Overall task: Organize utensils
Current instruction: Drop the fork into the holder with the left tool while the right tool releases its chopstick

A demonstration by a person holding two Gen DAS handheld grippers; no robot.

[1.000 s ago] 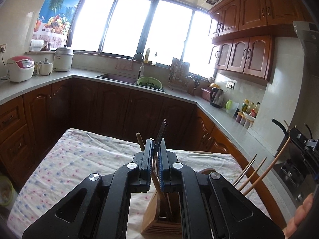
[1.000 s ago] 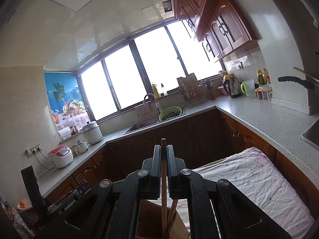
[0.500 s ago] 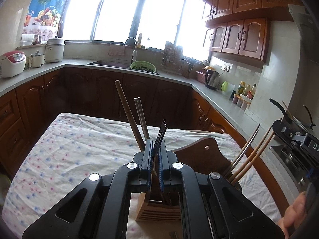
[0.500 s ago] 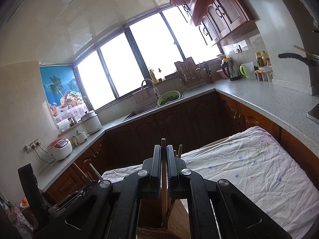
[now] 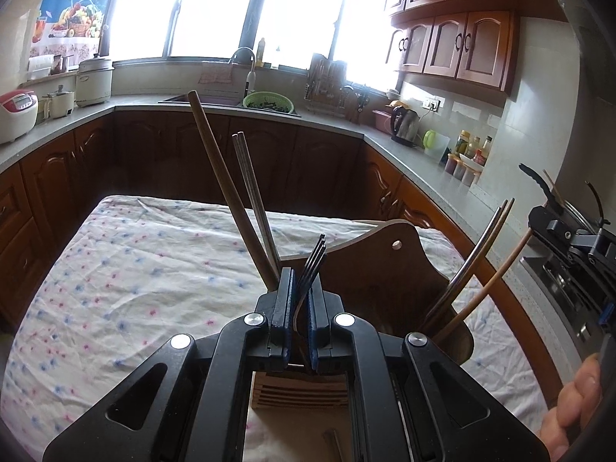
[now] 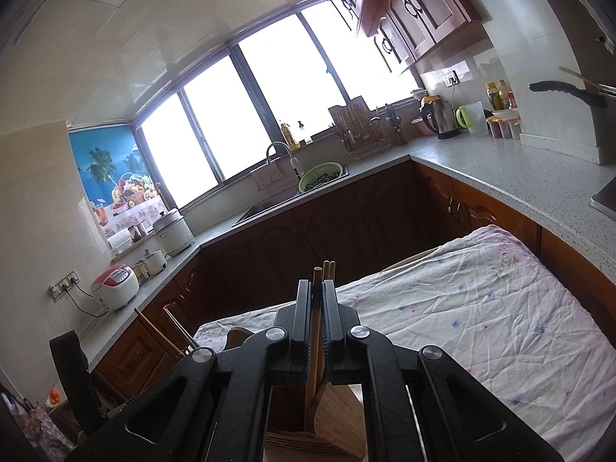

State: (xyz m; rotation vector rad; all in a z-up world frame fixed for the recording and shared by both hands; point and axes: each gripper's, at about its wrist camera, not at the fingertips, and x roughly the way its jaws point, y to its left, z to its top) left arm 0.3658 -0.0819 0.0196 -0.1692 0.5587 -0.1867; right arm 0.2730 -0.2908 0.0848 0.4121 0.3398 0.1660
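**Left wrist and right wrist views: fork and chopstick held over the wooden holder**

Left wrist view looks across a table (image 5: 127, 269) spread with a wrinkled white cloth dotted in pink and blue, set in a kitchen of dark wood cabinets, grey speckled counters and a bright bay window. A sink with a green colander (image 5: 268, 101) sits under the window; a red-and-white rice cooker (image 5: 17, 113) stands on the far left counter, an electric kettle (image 5: 405, 125) on the right.

The left tongs (image 5: 299, 308) are nearly closed on a dark metal fork (image 5: 313, 261), its long axis running up and away, tines uppermost, tilted slightly right. Below it stands a wooden utensil holder (image 5: 385, 269) with a rounded back panel and a slatted base. A round wooden stick and a pair of grey metal chopsticks (image 5: 252, 200) lean left out of it; more metal and wooden sticks (image 5: 481, 265) fan out from its right side.

In the right wrist view, the right tongs (image 6: 315, 323) pinch a pale wooden chopstick (image 6: 316, 308) held nearly upright, its blunt tip above the pads and its lower end reaching down into the holder (image 6: 335, 423). Two more wooden tips show just behind.
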